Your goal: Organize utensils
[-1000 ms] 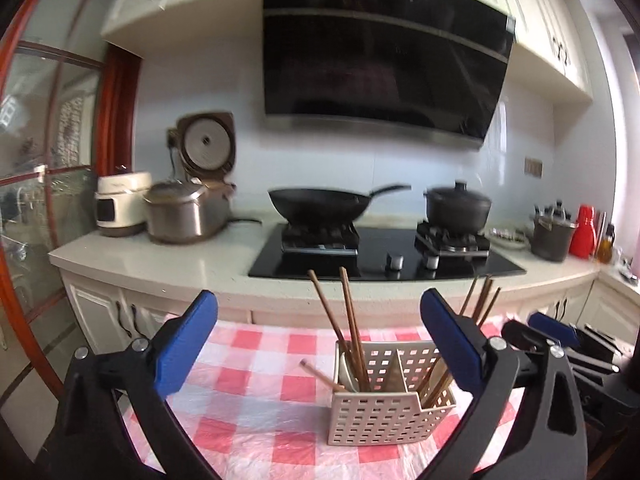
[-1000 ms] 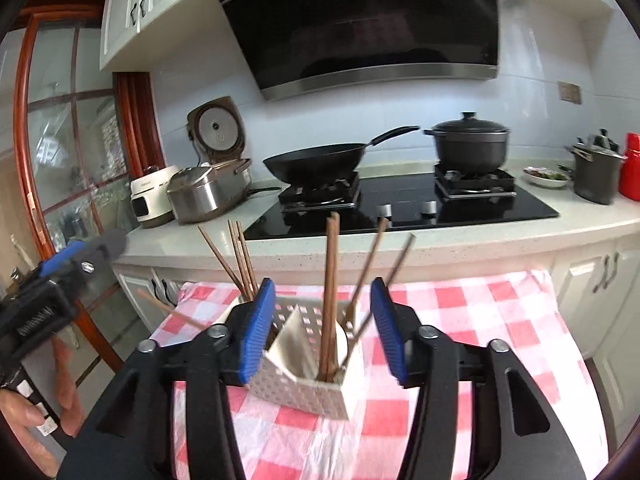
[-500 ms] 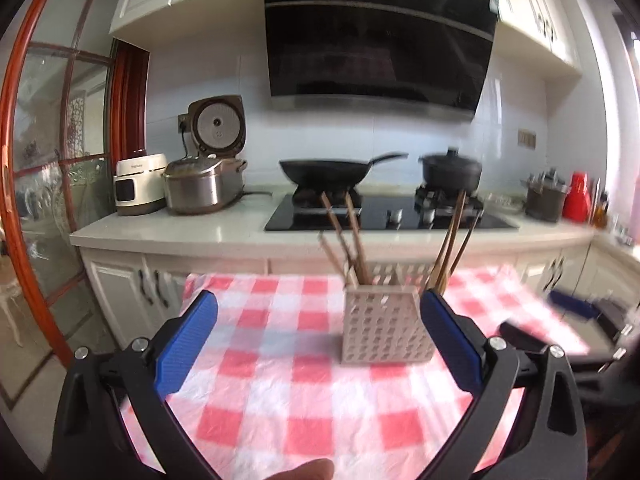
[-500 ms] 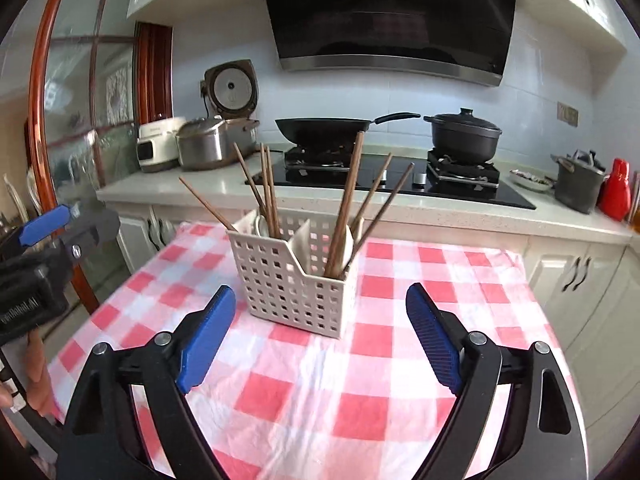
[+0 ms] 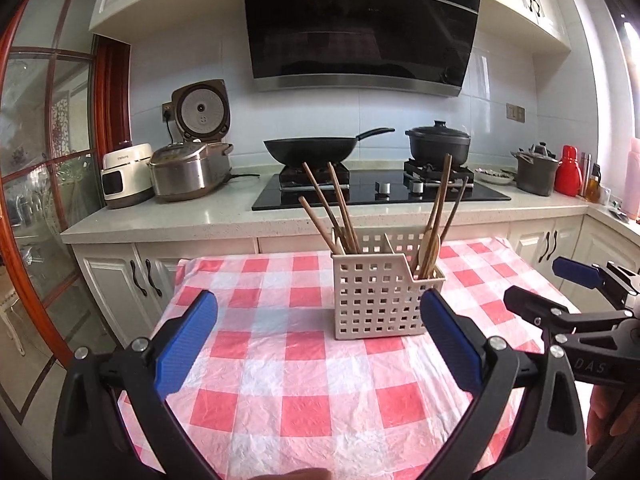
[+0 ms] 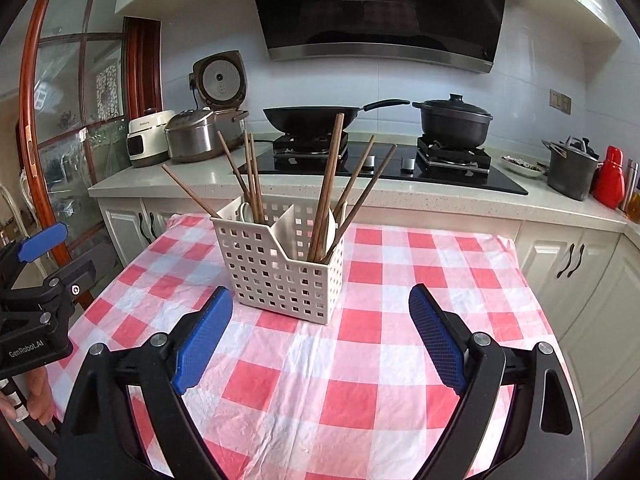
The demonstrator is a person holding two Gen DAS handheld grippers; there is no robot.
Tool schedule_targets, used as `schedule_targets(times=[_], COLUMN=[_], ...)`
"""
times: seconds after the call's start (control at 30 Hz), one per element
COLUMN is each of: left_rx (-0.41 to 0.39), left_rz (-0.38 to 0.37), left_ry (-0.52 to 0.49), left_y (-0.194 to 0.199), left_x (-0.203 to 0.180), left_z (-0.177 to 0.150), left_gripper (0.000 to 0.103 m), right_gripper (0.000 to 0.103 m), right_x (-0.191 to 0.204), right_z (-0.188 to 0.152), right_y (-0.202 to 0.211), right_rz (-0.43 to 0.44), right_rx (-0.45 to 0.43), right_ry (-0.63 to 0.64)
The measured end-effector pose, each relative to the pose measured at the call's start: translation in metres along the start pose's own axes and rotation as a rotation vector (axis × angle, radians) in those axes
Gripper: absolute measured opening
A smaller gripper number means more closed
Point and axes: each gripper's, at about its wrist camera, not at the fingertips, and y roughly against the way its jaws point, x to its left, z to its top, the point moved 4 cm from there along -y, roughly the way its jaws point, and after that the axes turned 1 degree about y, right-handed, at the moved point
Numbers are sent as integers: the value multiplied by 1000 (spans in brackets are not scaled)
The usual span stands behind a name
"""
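- While both grippers hung above the checked tablecloth (image 5: 304, 364), the white perforated utensil caddy (image 5: 380, 300) stood upright on the bench (image 6: 420, 264), near its far edge and ahead of both.
- The left gripper (image 5: 316, 344) had its blue-padded fingers (image 5: 184, 344) spread wide apart with nothing between them, the caddy just beyond its right finger.
- The right gripper (image 6: 320, 336) likewise had its fingers (image 6: 436, 336) wide apart and held nothing.
- Dark wooden chopsticks (image 6: 330, 184) leaned in the caddy's right compartment beside a wooden spoon (image 5: 430, 244); more chopsticks (image 5: 340, 212) fanned from the left compartment.
- Behind, a black wok (image 5: 312, 150) and a lidded pot (image 5: 438, 144) sat on the hob.
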Motion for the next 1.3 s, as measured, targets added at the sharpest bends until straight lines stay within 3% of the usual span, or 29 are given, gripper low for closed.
schedule_targets(times=[1.3], left_rx=[44], left_rz=[-5], left_ry=[-22], left_y=[-6], left_x=[-5], left_z=[-9], left_gripper=[98], right_gripper=[84], right_x=[-1], right_z=[-1], right_y=[3], right_rz=[-2], right_rx=[-9], right_ry=[-7])
